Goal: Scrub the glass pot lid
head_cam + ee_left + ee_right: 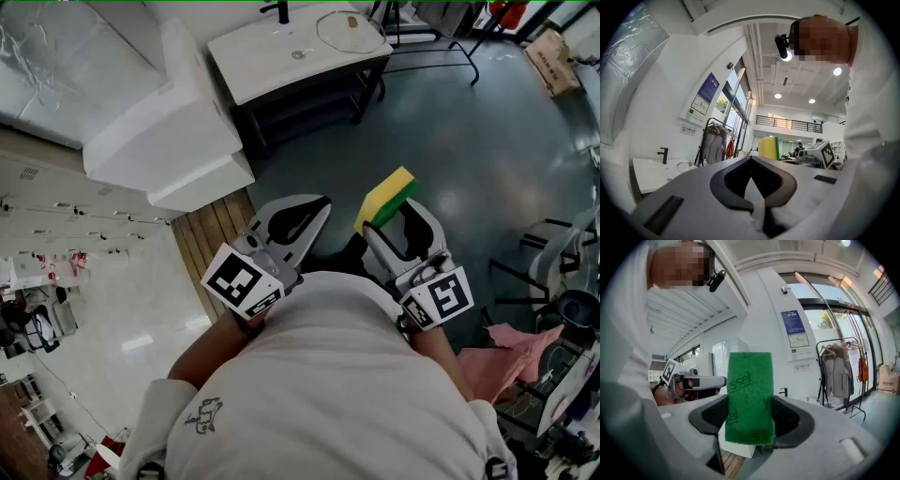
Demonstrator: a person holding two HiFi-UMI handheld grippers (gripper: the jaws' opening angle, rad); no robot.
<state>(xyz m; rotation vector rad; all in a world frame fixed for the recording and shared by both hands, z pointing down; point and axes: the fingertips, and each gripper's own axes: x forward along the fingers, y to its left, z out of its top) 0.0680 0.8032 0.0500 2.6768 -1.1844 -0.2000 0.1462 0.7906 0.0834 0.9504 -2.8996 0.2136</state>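
Observation:
The glass pot lid [349, 30] lies on a white sink counter [272, 58] far ahead, beside a black faucet [278, 11]. Both grippers are held close to the person's chest, well away from it. My right gripper [392, 217] is shut on a yellow and green sponge [384, 197]. In the right gripper view the sponge's green scouring face [749, 397] stands upright between the jaws of the right gripper [750, 418]. My left gripper [322, 204] is shut with nothing in it; its closed jaws fill the left gripper view [751, 164], where the sponge [768, 147] shows beyond them.
Big white foam blocks [159, 122] sit left of the counter, next to a strip of wooden flooring [211, 225]. A clothes rack [715, 140] stands by the windows. A pink cloth [520, 347] and dark frames lie at the right. A cardboard box [553, 61] is far right.

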